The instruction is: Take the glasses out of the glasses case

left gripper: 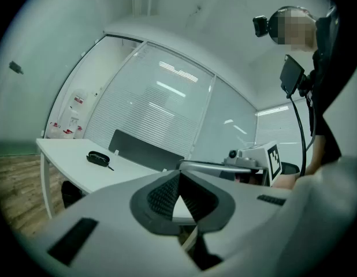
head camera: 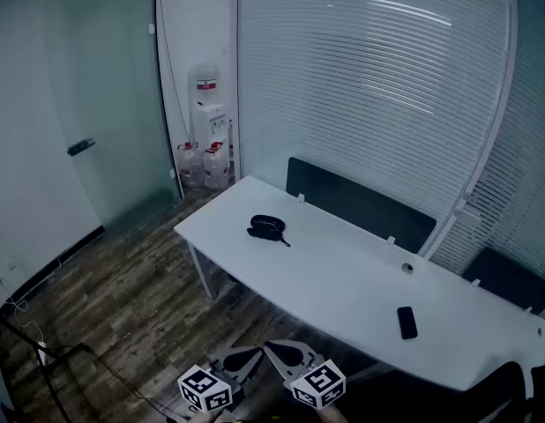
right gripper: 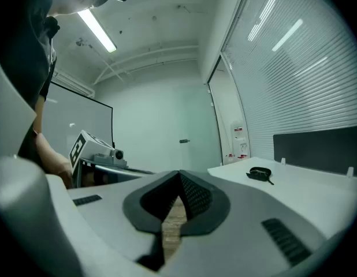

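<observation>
Progress nil. Holding left gripper (left gripper: 178,175) and right gripper (right gripper: 179,175) clenched, empty, short of table (head camera: 343,271) near edge; leaving glasses case (head camera: 266,227) untouched near its left end; reach, opening, removal outstanding.

office | glass partition with blinds (head camera: 378,69) | white desk (head camera: 343,280) | water dispenser (head camera: 208,122)
</observation>
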Demonstrator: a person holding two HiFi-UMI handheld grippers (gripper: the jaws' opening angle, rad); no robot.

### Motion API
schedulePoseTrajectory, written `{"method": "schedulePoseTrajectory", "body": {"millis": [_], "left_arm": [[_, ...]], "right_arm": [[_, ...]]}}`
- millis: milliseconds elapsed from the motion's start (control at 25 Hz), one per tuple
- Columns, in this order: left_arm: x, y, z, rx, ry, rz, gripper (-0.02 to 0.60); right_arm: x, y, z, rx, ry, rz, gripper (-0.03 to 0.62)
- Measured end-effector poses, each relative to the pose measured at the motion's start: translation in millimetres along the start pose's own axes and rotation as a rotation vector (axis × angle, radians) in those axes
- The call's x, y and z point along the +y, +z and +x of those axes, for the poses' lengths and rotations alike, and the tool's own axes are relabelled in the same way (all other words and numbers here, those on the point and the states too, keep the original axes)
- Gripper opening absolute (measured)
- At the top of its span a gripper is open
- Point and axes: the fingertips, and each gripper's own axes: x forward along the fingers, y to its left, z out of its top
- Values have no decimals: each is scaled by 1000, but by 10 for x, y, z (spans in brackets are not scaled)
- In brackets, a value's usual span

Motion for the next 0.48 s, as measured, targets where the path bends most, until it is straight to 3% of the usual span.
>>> {"method": "schedulePoseTrajectory", "body": {"millis": [480], "left_arm": [[45, 11, 7, -9, 6, -8, 9]], "right_arm": [[-27, 8, 39, -4, -1, 19, 17]]}}
